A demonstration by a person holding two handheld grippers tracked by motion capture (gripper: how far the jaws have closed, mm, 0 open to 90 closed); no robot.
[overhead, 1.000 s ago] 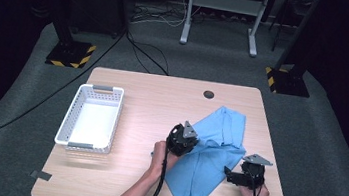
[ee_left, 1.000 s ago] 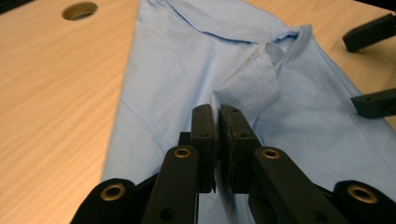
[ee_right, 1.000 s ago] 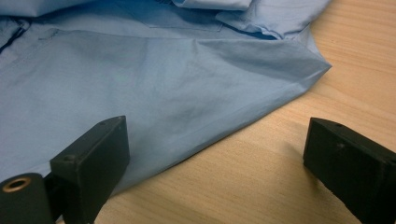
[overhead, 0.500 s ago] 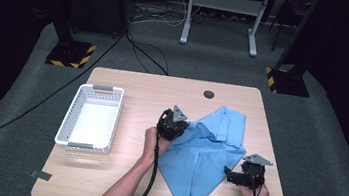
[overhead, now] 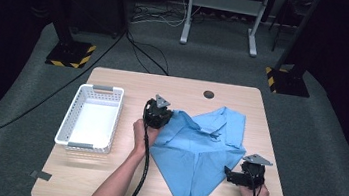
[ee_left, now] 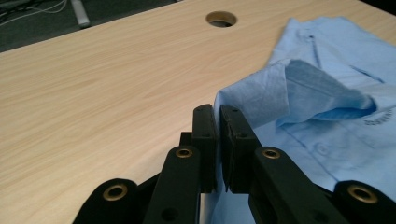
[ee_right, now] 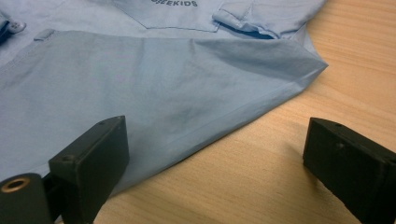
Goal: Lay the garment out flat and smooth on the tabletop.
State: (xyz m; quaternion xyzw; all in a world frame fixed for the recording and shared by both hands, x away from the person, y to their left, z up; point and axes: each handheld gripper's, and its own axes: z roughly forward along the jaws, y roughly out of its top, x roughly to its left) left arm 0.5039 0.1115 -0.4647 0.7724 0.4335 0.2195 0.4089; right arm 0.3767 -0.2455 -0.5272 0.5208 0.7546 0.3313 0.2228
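Light-blue woven cotton: a child's button-front shirt (overhead: pixel 201 154), spread at centre right of the high view on a pale wood-laminate table (overhead: pixel 129 80), tapering to a point near the bottom edge, collar and placket toward the upper right. Printed lettering on the chest in the right gripper view, partly cut off at the top edge.

Left gripper (overhead: pixel 161 119): at the shirt's upper-left corner in the high view. Jaws pressed together in the left gripper view, a fold of shirt edge pinched between the pads (ee_left: pixel 205 135), cloth drawn taut toward the right of that frame.

Right gripper (overhead: pixel 233 175): at the lower right of the high view, beside the shirt's right edge. Jaws spread wide, nothing between them; folded hem (ee_right: pixel 243 119) lying flat just ahead in the right gripper view, untouched.

White slotted plastic basket (overhead: pixel 90 116): left of the shirt, well apart from it. Round cable hole (overhead: pixel 208 94): upper centre of the table.

Risks, judged:
- Thin pinch at the left corner; likely to slip free under a hard pull, dropping the fold.
- No hold on the right side; whole garment liable to slide and bunch with any leftward drag.
- Right jaws closing too low; likely to scrape laminate and catch one layer of the doubled hem.
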